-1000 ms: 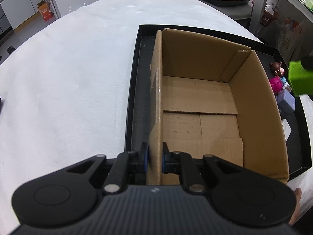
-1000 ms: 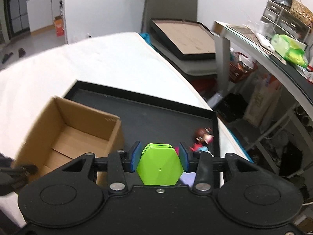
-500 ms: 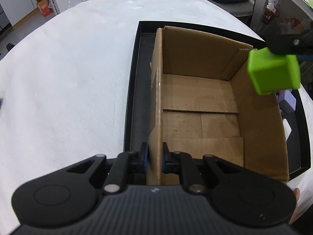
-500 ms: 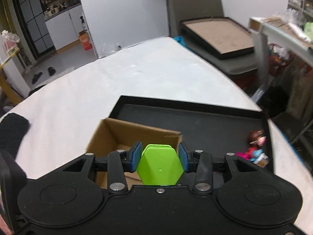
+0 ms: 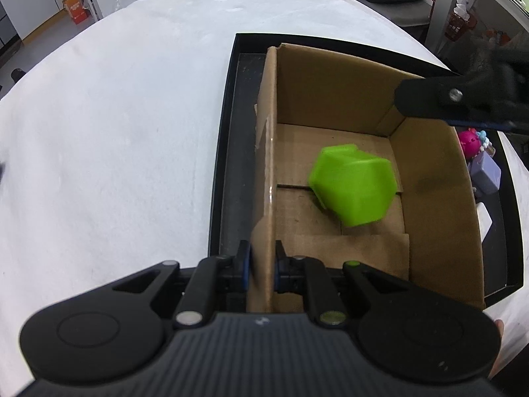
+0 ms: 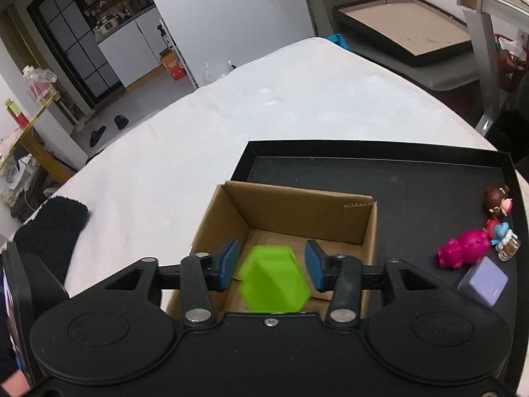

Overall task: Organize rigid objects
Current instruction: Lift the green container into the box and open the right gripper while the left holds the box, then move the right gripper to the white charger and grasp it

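1. The left gripper (image 5: 261,269) is clamped on the near-left wall of the cardboard box (image 5: 436,198).
2. The right gripper (image 6: 271,266) has its jaws opening; the green block (image 6: 272,279) sits loose between them, blurred.
3. Only the left wrist view shows the block inside the box, above its floor.
4. Only the right wrist view shows the toy figures (image 6: 463,251) at the black tray's (image 6: 380,165) right edge clearly.

Shoes (image 6: 107,127) (perhaps slippers) beside orange carton (image 6: 172,63).
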`<action>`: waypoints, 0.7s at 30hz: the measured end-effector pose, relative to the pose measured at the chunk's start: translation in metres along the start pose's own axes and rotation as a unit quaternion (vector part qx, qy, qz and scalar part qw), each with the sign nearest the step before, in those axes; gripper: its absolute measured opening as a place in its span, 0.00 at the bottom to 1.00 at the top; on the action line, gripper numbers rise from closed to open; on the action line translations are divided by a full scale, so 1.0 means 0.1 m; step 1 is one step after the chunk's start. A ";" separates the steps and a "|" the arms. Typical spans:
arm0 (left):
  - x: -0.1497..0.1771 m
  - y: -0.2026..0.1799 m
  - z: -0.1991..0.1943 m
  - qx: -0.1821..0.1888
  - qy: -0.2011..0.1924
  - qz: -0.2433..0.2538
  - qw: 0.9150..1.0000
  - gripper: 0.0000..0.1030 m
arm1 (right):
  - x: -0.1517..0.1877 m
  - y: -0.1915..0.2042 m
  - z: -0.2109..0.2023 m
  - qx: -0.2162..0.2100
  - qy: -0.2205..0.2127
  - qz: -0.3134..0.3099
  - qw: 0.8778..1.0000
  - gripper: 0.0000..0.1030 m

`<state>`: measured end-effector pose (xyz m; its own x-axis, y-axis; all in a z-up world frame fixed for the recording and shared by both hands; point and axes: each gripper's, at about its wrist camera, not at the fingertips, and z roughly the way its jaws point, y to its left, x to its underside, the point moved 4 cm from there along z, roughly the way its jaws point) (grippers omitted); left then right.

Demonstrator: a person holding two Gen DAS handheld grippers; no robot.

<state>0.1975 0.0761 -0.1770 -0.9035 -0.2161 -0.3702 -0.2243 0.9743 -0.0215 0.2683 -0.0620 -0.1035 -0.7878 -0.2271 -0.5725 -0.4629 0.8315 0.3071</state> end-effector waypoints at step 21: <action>0.05 -0.11 -0.02 -0.029 -0.011 0.019 0.999 0.12 | 0.40 -0.57 -0.57 0.125 -0.094 0.005 0.988 0.98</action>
<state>0.1947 0.0641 -0.1766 -0.9034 -0.1773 -0.3905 -0.2117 0.9762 0.0464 0.2399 -0.1474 -0.1010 -0.6915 -0.1398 -0.7087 -0.3218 0.9380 0.1290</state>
